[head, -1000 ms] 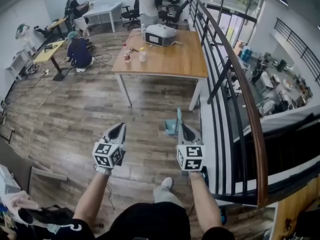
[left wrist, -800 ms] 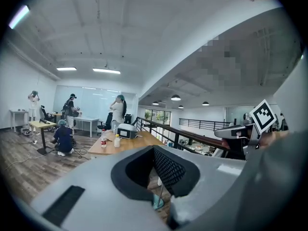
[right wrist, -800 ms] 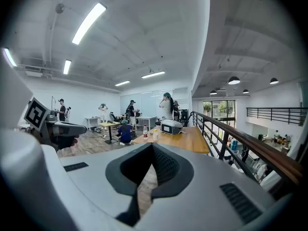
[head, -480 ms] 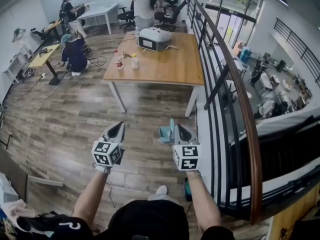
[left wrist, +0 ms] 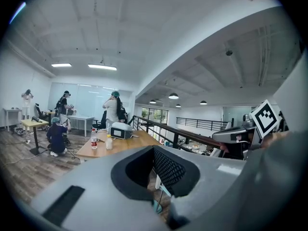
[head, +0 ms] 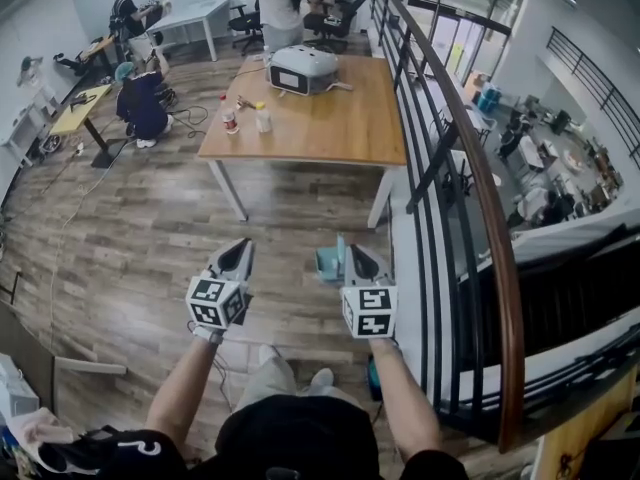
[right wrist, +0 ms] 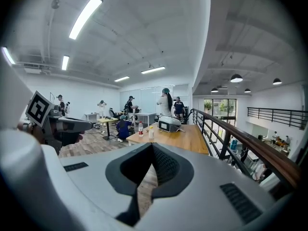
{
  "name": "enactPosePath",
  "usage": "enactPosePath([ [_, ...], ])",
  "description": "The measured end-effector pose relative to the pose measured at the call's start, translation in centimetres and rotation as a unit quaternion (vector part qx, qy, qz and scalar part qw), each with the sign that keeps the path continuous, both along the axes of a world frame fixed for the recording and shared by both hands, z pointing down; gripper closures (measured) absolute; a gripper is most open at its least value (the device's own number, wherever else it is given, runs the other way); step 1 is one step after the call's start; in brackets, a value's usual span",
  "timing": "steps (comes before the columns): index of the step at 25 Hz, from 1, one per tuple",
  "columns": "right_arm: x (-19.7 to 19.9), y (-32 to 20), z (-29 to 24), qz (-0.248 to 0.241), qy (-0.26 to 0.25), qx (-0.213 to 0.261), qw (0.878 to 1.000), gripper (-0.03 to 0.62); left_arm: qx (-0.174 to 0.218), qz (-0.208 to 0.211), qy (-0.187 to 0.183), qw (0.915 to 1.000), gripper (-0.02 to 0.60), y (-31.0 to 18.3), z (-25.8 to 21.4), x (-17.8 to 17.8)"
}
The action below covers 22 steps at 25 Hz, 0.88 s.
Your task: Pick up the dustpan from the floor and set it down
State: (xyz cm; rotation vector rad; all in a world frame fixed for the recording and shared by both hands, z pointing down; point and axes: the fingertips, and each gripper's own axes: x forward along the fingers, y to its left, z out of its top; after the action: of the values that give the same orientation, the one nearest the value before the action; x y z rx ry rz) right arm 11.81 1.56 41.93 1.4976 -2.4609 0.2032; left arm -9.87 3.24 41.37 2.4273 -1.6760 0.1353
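Note:
The teal dustpan (head: 326, 263) stands on the wooden floor close to the railing, its handle upright. My right gripper (head: 356, 258) hovers just right of it and a little nearer to me, jaws shut with nothing between them. My left gripper (head: 236, 257) is held level farther left over bare floor, also shut and empty. In the left gripper view a sliver of teal shows low between the closed fingers (left wrist: 120, 186). In the right gripper view only floor shows past the closed fingers (right wrist: 192, 177); the dustpan is hidden there.
A wooden table (head: 340, 128) with a white device (head: 303, 68) and bottles (head: 263, 118) stands ahead. A black railing with a wooden handrail (head: 480, 188) runs along the right. Several people (head: 135, 98) work at the far left. My shoes (head: 320, 376) are below.
I have stepped forward: the table and the dustpan have drawn nearer in the head view. Both grippers moved ahead together and stayed shut.

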Motion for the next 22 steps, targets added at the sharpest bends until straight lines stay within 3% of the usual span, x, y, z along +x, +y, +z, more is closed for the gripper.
enactPosePath([
  [10,-1.8,-5.2,0.8,0.035,0.006,-0.002,0.999,0.6,0.0,0.041,0.005,0.9991,0.584,-7.4,0.8,-1.1],
  [22,-7.1,-12.5,0.3,0.08,0.006,0.004,0.997,0.6,0.007,0.086,0.016,0.9961,0.584,-16.3,-0.1,-5.9],
])
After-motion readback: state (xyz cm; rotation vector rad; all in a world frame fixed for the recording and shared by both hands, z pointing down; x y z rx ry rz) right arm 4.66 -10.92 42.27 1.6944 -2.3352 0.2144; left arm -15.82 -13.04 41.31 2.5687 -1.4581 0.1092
